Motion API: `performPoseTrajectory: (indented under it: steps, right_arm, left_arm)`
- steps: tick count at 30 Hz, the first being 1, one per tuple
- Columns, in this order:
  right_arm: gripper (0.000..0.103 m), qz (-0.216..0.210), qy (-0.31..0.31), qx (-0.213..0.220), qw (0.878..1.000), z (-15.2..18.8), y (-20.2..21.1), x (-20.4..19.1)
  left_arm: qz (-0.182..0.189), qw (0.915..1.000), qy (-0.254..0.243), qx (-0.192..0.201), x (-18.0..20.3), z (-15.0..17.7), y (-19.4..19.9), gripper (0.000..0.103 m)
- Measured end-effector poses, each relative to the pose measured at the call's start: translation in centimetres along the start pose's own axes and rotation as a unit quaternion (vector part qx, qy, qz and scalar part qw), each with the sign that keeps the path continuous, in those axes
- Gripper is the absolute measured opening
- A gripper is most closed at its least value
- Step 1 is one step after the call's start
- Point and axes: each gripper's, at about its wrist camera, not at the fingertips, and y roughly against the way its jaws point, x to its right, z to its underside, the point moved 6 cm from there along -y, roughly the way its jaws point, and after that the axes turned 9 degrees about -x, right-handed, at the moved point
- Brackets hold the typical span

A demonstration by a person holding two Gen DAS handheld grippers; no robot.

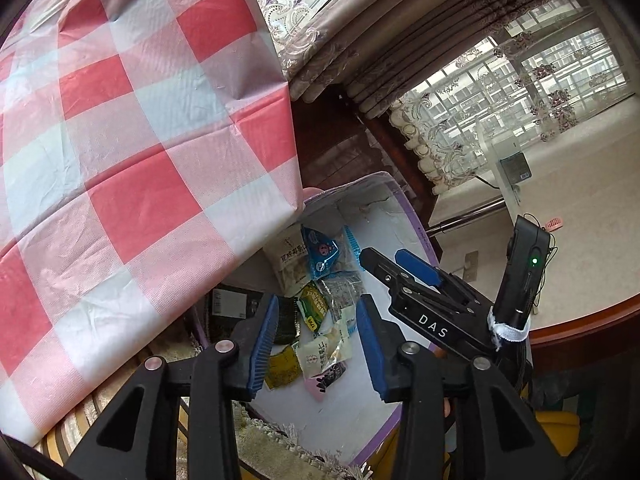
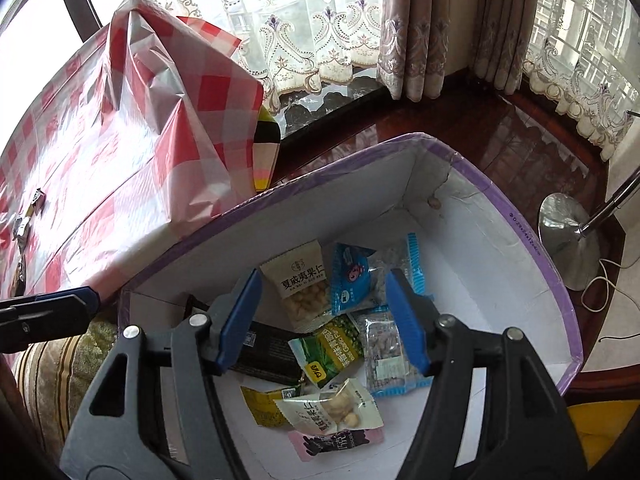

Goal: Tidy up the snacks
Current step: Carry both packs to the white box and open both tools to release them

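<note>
With both our left gripper and right gripper parted and empty above the purple-rimmed white box, we judge its light, crinkly, slippery foil snack packets best pinched by an edge seam.

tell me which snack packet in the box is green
The green pea packet in the middle of the pile in the white box. The packets around it are beige, blue, black, yellow or pink.

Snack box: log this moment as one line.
left gripper open, empty | right gripper open, empty | both above box | snack packets piled inside | checked tablecloth beside box
</note>
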Motion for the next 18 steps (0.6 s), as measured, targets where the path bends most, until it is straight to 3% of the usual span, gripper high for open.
performPoseTrajectory:
  steps: [8, 18]
  right_arm:
    - [0.068, 0.003, 0.014, 0.008, 1.0, -0.6, 1.1, -1.6]
    - [0.07, 0.004, 0.048, 0.021, 0.999, -1.5, 2.7, -5.0]
  left_arm:
    - [0.001, 0.9997, 0.002, 0.023, -0.2, -0.3, 1.3, 0.042]
    - [-0.023, 0.9959, 0.02, 0.085, -2.6, -0.2, 5.2, 0.042]
